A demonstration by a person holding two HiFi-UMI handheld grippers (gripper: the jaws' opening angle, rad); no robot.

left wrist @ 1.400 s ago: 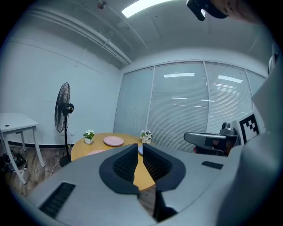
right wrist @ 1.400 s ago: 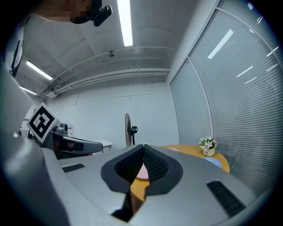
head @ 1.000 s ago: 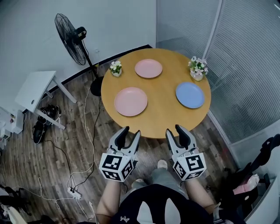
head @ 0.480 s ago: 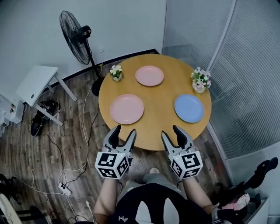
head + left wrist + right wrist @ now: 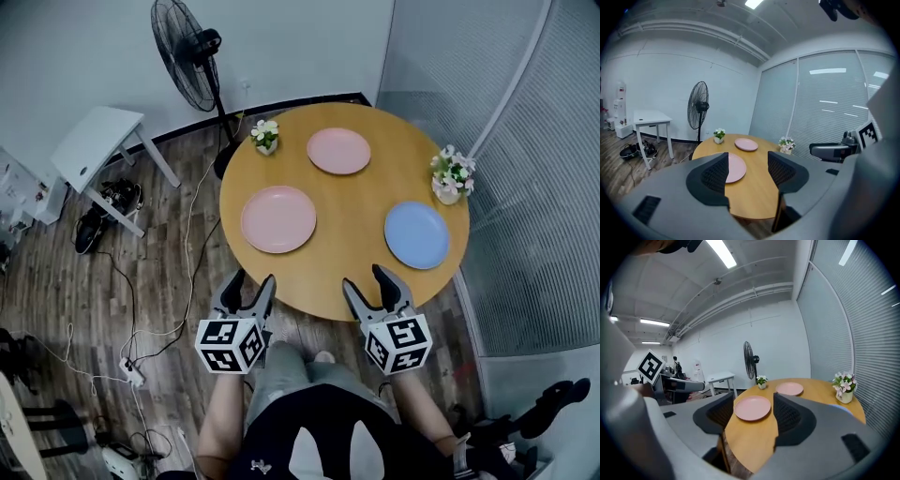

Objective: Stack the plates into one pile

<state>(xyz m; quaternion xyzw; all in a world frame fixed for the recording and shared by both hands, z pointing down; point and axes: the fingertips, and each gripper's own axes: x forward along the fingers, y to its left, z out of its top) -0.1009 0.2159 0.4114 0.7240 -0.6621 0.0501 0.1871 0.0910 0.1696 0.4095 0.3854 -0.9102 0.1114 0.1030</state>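
Three plates lie apart on a round wooden table point(image 5: 347, 262). A pink plate point(image 5: 278, 218) sits at the near left, a second pink plate point(image 5: 338, 150) at the far middle, and a blue plate point(image 5: 418, 234) at the right. My left gripper point(image 5: 249, 282) hovers off the table's near edge, open and empty. My right gripper point(image 5: 367, 278) is level with it at the near edge, its jaws opening with nothing between them. The near pink plate point(image 5: 734, 168) point(image 5: 752, 407) shows between the jaws in both gripper views, well ahead of them.
Two small flower pots stand on the table, one at the far left point(image 5: 266, 135) and one at the right edge point(image 5: 451, 178). A standing fan point(image 5: 192, 52) and a white side table point(image 5: 103, 142) are left of the table. Cables point(image 5: 192, 234) trail over the wooden floor.
The head view has shifted, so the table sits a little more to the right. Both grippers' jaws have spread wider. The plates have not moved.
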